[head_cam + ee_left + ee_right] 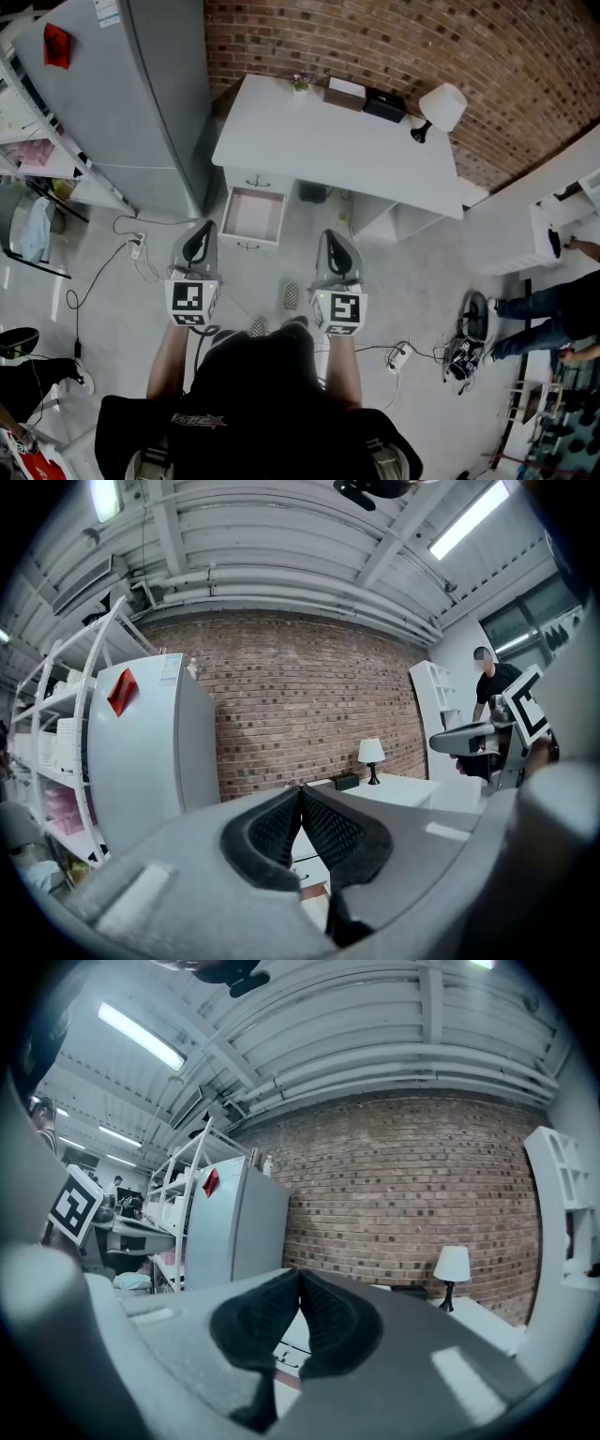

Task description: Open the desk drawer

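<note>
The drawer (253, 214) stands pulled out below the left end of the desk (328, 141), pale interior exposed and handle toward the person, so the opening step appears complete. The left gripper (202, 232) and right gripper (332, 239) hover apart from it, jaws pressed together on nothing. The next move calls only for staying clear.

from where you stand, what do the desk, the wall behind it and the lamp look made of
Desk: smooth matt white, no grain, probably painted or laminated board.
Wall: bare red brick, mortar joints showing.
Lamp: white shade, perhaps fabric or plastic, on a dark stem; too small to settle.
</note>
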The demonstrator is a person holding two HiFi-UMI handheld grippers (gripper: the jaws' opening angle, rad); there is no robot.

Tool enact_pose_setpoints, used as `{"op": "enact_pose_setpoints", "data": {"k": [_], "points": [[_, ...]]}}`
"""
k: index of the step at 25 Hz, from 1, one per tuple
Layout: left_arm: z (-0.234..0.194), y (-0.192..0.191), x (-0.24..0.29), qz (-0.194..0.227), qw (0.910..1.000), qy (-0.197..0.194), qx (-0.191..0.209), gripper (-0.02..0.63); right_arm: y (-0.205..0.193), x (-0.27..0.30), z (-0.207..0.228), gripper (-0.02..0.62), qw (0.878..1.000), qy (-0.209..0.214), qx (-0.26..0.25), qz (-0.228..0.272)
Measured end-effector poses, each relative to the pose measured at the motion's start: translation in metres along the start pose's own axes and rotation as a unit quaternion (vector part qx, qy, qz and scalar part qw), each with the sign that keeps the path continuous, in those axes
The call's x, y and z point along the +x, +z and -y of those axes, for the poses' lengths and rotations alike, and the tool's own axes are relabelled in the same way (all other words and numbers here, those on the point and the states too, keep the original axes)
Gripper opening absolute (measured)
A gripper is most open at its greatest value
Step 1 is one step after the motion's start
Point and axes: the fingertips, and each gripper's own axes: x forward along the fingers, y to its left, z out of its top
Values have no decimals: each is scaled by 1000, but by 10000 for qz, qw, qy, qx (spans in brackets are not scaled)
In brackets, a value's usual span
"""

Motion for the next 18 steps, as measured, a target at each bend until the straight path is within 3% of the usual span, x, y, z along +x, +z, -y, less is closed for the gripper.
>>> {"op": "enact_pose_setpoints", "data": {"k": [18], "points": [[3,1,-1,-19,10000,6,-2,11,0,-5,5,5,10000,-8,10,3]]}}
